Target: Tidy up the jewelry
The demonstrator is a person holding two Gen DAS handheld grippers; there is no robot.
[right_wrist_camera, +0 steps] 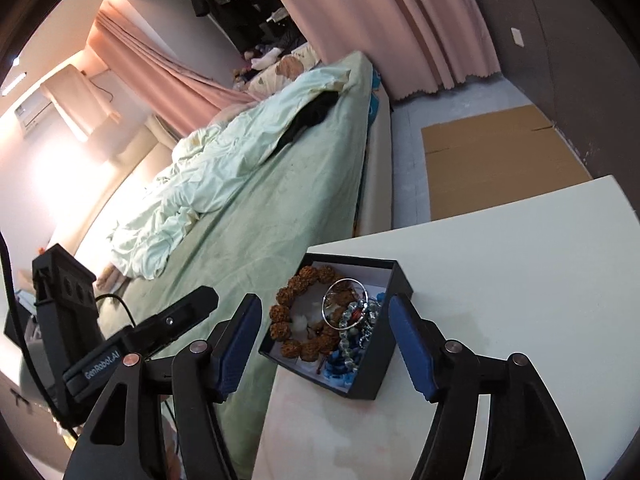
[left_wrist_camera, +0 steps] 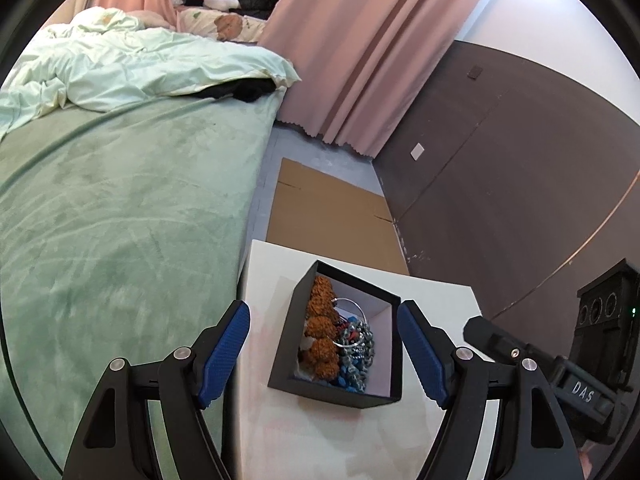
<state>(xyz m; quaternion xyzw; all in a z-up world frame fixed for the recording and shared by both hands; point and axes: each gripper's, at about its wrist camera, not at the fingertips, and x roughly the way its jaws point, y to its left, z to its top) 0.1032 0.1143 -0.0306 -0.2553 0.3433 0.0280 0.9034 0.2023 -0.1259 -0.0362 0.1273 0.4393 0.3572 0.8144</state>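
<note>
Now both grippers tilt downward over the white table (right_wrist_camera: 520, 248), side by side. Left gripper (left_wrist_camera: 324, 354) and right gripper (right_wrist_camera: 324, 344) both stand apart, gripping nothing. Beyond their tips, untouched, sits the black box (left_wrist_camera: 286, 344) holding a brown bead bracelet (right_wrist_camera: 292, 320), a silver ring (right_wrist_camera: 346, 302) and blue beads (right_wrist_camera: 340, 368).

Home bedroom. Bed (left_wrist_camera: 120, 208) with green sheet and rumpled pale duvet (left_wrist_camera: 132, 68), pink curtains (left_wrist_camera: 360, 52) down to the floor, clothes (right_wrist_camera: 236, 4) hanging in a dark closet at the back, wall air conditioner (right_wrist_camera: 30, 116), flattened cardboard (left_wrist_camera: 332, 216) on the floor.
</note>
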